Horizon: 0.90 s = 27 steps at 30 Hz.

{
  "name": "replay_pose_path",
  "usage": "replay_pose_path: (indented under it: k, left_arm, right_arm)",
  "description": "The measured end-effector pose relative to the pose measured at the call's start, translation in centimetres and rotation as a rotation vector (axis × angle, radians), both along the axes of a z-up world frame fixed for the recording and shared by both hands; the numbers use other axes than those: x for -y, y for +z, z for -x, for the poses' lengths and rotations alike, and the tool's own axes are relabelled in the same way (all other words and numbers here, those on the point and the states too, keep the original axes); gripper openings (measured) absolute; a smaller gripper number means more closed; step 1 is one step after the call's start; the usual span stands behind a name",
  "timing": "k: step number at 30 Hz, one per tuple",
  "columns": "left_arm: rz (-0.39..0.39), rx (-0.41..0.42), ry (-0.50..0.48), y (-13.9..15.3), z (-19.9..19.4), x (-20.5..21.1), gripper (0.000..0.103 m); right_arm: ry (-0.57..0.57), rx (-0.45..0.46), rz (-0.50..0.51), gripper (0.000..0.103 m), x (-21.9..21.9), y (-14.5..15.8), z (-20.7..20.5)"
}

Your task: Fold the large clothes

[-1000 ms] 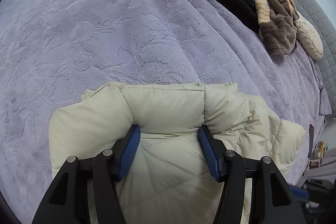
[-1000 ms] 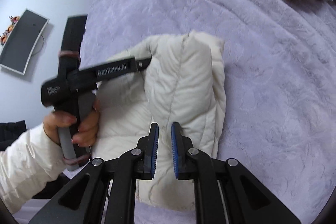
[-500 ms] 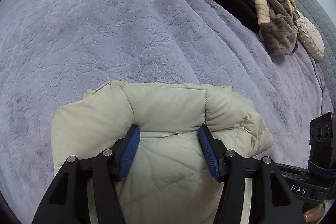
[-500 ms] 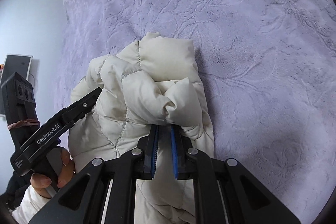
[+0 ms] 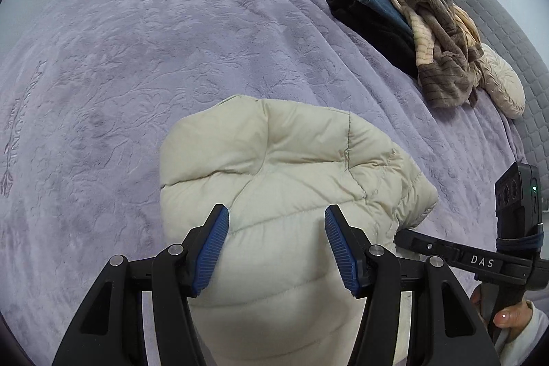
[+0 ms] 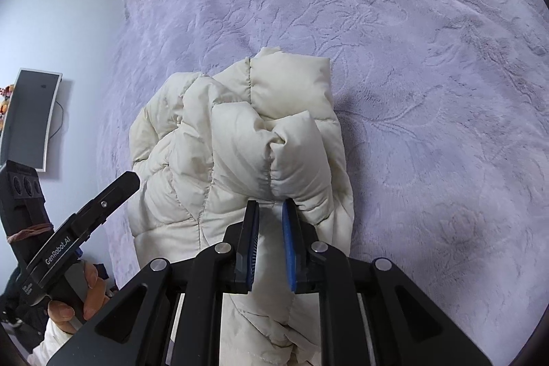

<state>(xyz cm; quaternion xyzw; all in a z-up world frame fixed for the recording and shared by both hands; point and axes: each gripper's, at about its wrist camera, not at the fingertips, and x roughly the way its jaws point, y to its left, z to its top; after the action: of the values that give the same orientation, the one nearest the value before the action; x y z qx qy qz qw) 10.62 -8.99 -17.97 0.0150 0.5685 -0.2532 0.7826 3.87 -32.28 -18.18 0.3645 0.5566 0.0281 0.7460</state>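
A cream puffer jacket (image 5: 284, 167) lies bunched in a folded bundle on the purple bedspread (image 5: 137, 57). My left gripper (image 5: 276, 222) is open, its blue pads spread wide just above the jacket's near part, holding nothing. My right gripper (image 6: 271, 211) has its jaws nearly closed on a puffy fold of the jacket (image 6: 240, 143), pinching the fabric at the bundle's near right side. The right gripper also shows at the right edge of the left wrist view (image 5: 446, 252); the left gripper shows at the lower left of the right wrist view (image 6: 103, 201).
A pile of other clothes (image 5: 411, 33) lies at the far right of the bed: dark jeans, a black garment, a brown striped piece, a cream knit. A grey headboard (image 5: 507, 33) stands behind it. A monitor (image 6: 31, 115) hangs on the wall left of the bed.
My right gripper came in and pinched a fold of the jacket. My left gripper lifted back off the jacket, still open. The jacket bunched up into a rounder bundle.
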Motion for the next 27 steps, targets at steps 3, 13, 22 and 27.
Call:
replay_pose_path:
  k: [3,13,22,27]
  left_arm:
    - [-0.002,-0.008,0.023,0.2,0.8,-1.2,0.06]
    - [-0.013,-0.033,0.051,0.6,3.1,-3.7,0.06]
    - [-0.034,-0.044,0.063,2.1,5.2,-5.1,0.06]
    - [-0.043,-0.04,0.065,3.6,6.6,-5.8,0.06]
  right_arm:
    - [0.005,-0.002,0.004,0.015,0.1,0.4,0.3]
    - [0.034,-0.015,0.046,0.015,-0.4,2.1,2.3]
    - [0.075,-0.04,0.118,0.016,-1.8,4.5,3.8]
    - [0.093,-0.047,0.133,0.016,-2.7,5.8,5.0]
